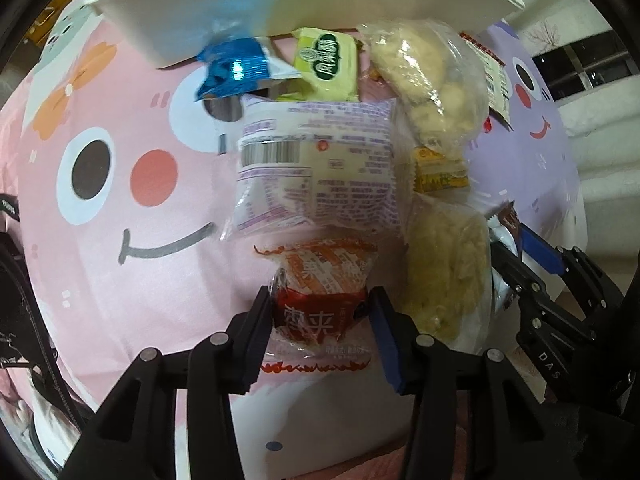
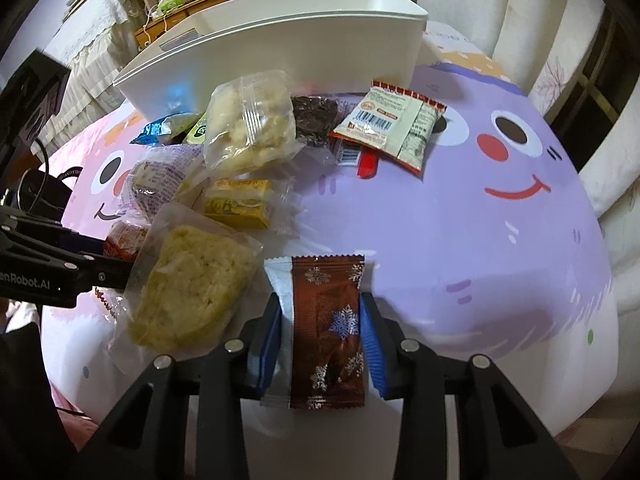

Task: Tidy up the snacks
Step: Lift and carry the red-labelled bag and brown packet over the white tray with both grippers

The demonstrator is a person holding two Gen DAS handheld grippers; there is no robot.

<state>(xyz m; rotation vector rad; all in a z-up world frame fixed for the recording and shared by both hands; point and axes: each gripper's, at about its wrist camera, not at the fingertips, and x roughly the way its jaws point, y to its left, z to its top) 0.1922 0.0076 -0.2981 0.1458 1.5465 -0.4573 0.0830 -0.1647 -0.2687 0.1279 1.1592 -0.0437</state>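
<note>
My left gripper points down and is shut on a red and orange snack packet, whose wrapper is pinched in at the waist between the blue pads. My right gripper is shut on a brown foil packet printed with snowflakes, and both pads touch its sides. Both packets lie at the near edge of a heap of snacks on a cloth with cartoon faces. A white bin stands behind the heap. The right gripper's arm shows at the right of the left wrist view.
The heap holds a purple-print packet, a green-yellow packet, a blue foil packet, two clear bags of pale pastry, a yellow box and a red-edged sachet. Pink cloth lies left, purple cloth right.
</note>
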